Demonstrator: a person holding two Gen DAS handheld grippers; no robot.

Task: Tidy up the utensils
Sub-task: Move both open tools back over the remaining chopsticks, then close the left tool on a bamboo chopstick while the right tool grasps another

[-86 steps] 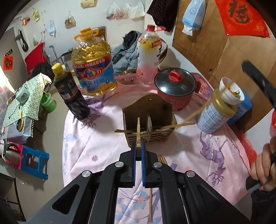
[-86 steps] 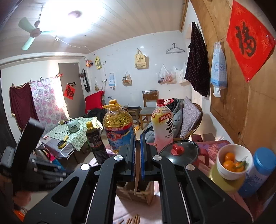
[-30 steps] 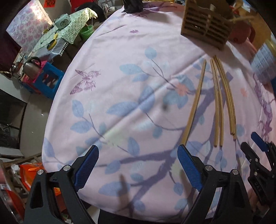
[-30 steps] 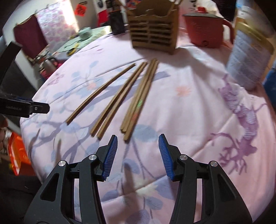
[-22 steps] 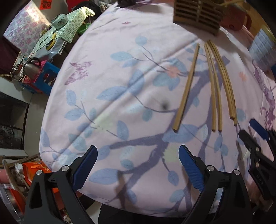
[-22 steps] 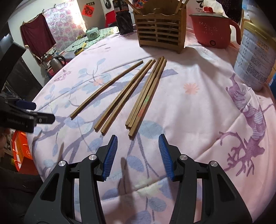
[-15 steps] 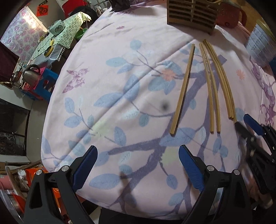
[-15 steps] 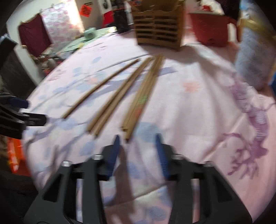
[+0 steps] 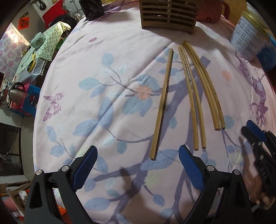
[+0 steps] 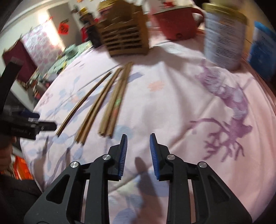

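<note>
Several wooden chopsticks lie side by side on the pink flowered tablecloth: a single one [image 9: 163, 101] at the left, a pair [image 9: 193, 101] in the middle, a bundle [image 9: 208, 86] at the right. They also show in the right wrist view [image 10: 110, 101]. A slatted wooden utensil holder [image 9: 168, 15] stands beyond their far ends. My left gripper [image 9: 137, 165] is wide open and empty, just short of the single chopstick's near end. My right gripper [image 10: 138, 151] is open and empty, to the right of the bundle's near end.
A red pot [image 10: 177, 24], a tall tin [image 10: 224, 36] and a blue container [image 10: 262, 46] stand at the table's far right. A dark bottle [image 9: 92, 6] stands left of the holder. The table's rounded edge [image 9: 37, 120] drops off to the left.
Both grippers dropped from the holder to the table's near side and opened. In the last second the left gripper moved closer to the chopsticks; the right gripper swung right and narrowed slightly.
</note>
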